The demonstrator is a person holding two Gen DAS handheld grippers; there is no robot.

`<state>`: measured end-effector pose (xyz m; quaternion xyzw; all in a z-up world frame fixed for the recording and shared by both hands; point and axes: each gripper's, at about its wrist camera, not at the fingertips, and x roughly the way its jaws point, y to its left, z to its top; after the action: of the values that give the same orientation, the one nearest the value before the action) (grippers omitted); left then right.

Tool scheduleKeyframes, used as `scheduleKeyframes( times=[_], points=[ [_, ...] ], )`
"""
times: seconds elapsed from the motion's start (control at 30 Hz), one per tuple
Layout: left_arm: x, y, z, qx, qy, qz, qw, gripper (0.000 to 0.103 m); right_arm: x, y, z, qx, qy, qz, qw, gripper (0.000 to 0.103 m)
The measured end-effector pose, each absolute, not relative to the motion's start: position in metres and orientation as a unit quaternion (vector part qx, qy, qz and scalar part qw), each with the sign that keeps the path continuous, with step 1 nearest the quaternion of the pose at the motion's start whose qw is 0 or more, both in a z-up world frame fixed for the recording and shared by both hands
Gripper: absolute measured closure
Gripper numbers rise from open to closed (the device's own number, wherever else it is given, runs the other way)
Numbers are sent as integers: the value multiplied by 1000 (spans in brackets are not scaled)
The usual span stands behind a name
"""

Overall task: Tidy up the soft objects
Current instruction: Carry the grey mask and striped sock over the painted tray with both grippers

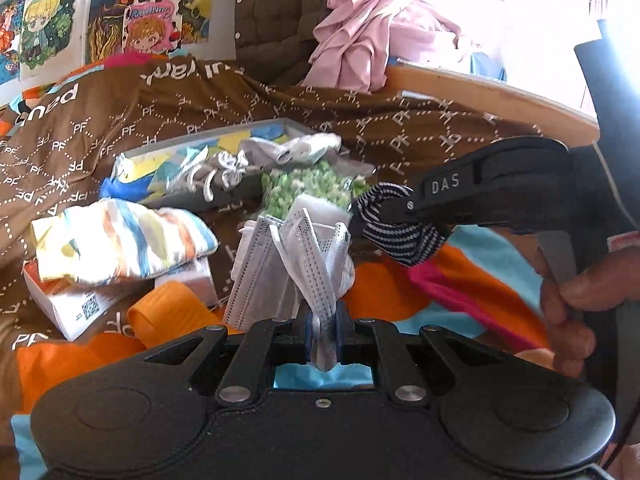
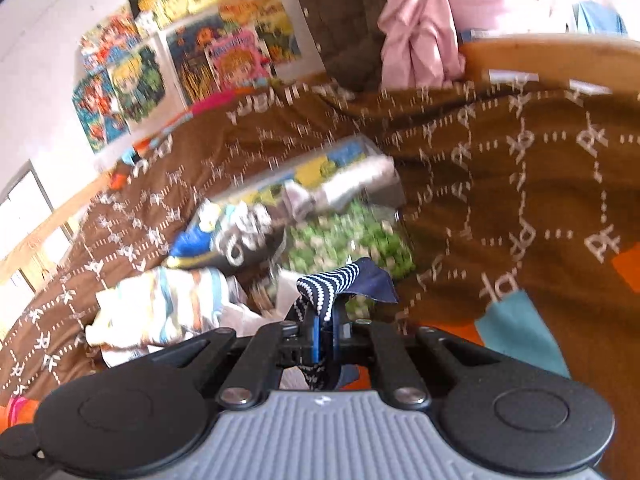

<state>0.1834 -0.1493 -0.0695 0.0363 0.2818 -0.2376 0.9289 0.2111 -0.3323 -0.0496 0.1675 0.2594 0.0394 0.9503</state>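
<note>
At the far left of the left wrist view, a folded cloth with orange, blue and yellow stripes point(image 1: 120, 236) lies on a white cardboard box with a printed code point(image 1: 76, 304), both resting on the brown bedspread printed with white letters point(image 1: 160, 120). Behind them a shallow grey tray point(image 1: 236, 184) holds yellow and blue fabric pieces and a crumpled grey-white cloth point(image 1: 280, 148); in front of its near right corner lies a clear bag of green and white bits point(image 1: 308, 188). In the middle, the left gripper point(image 1: 322, 320) is pressed together on a bundle of grey-white pleated face masks point(image 1: 288, 264), which fan upward from between its fingers above the bed. To the right, the right gripper point(image 1: 384, 216) pinches a navy and white striped fabric band point(image 1: 400, 236), held just beside the masks and above an orange, blue and pink cloth point(image 1: 460, 280); a hand point(image 1: 576, 296) grips its handle at the right edge. The right wrist view is blurred, yet shows the same striped band point(image 2: 340, 280) clamped between that gripper's point(image 2: 326, 340) fingers. A pink garment point(image 1: 360, 40) is draped over the wooden bed frame point(image 1: 480, 96) behind.
</note>
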Motion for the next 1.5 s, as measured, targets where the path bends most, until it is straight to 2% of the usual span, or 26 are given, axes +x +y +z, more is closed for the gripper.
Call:
scheduleKeyframes(
  times=[0.2,0.7,1.13,1.5],
  points=[
    [181,-144,-58,3,260,-240,935,93,200,-334,-37,162,198,37,966,96],
    [214,-124,-26,-27,207,-216,954,93,201,-327,-20,149,115,54,981,96],
    [319,-112,0,6,183,-208,961,93,296,-287,-10,70,73,109,989,97],
    [421,-117,-22,32,215,-176,960,92,387,-284,-27,77,108,108,985,96]
  ],
)
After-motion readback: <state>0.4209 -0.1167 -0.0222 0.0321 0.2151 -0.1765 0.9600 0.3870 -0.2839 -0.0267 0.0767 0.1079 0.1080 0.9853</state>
